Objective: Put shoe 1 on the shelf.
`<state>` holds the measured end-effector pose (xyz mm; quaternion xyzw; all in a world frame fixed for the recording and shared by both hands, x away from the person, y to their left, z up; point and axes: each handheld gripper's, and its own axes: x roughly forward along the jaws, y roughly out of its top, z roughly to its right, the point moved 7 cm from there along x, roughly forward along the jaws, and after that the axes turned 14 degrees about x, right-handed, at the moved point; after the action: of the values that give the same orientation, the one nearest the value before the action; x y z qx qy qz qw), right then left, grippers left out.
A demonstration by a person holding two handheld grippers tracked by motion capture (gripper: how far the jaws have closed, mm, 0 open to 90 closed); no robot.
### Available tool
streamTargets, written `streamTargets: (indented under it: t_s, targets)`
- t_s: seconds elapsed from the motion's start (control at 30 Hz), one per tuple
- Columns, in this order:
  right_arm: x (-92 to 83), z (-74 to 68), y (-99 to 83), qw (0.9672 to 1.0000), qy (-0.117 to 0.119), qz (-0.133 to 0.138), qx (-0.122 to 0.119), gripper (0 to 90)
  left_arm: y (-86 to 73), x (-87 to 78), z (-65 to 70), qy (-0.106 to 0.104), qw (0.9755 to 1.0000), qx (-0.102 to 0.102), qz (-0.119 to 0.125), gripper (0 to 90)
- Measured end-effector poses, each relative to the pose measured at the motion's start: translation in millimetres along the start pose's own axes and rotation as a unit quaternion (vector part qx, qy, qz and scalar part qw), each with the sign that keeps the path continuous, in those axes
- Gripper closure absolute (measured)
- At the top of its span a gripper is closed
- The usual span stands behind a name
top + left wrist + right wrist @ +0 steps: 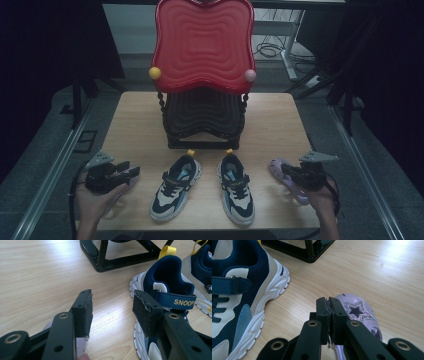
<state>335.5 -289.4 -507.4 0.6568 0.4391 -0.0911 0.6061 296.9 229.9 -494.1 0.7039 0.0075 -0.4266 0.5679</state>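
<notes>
A light wooden table (pixel 135 125) stands on grey floor (pixel 35 165) in a dark room, with black cables (pixel 270 49) beyond its far edge.

Two sneakers (pixel 205 187) before rack (pixel 202 117), slipper (pixel 290 180) right, under right tongs (pixel 286 169)

Hidden or cut off, as seen along my jaws:
- lilac shoe (pixel 358 311): heel under my right gripper (pixel 329 307); whether I pinch its edge, unclear.
- Second lilac shoe (pixel 81 346): a sliver beneath my left gripper (pixel 112 312).
- Navy sneaker (pixel 170 287): toe cropped.
</notes>
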Motion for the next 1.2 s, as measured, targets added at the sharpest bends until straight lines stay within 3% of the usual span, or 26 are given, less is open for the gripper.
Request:
streamTargets:
  t_s: [0.4, 0.8, 1.2]
  targets:
    - [-8.8, 11.6, -7.4, 1.0000, 0.003, 0.003, 0.007, 85.4, -1.2, -7.1, -3.3, 0.007, 1.0000, -0.002, 0.002, 50.5]
    - [-22.8, 23.1, -21.7, 0.9999, 0.001, 0.005, 0.014, 77.5, -6.7, -23.1, -11.8, 0.019, 0.9998, -0.009, 0.000, 50.5]
    - [-33.9, 30.7, -26.6, 0.9996, -0.011, 0.014, 0.023, 70.4, -32.3, -44.7, -23.0, 0.027, 0.9993, -0.024, -0.001, 50.1]
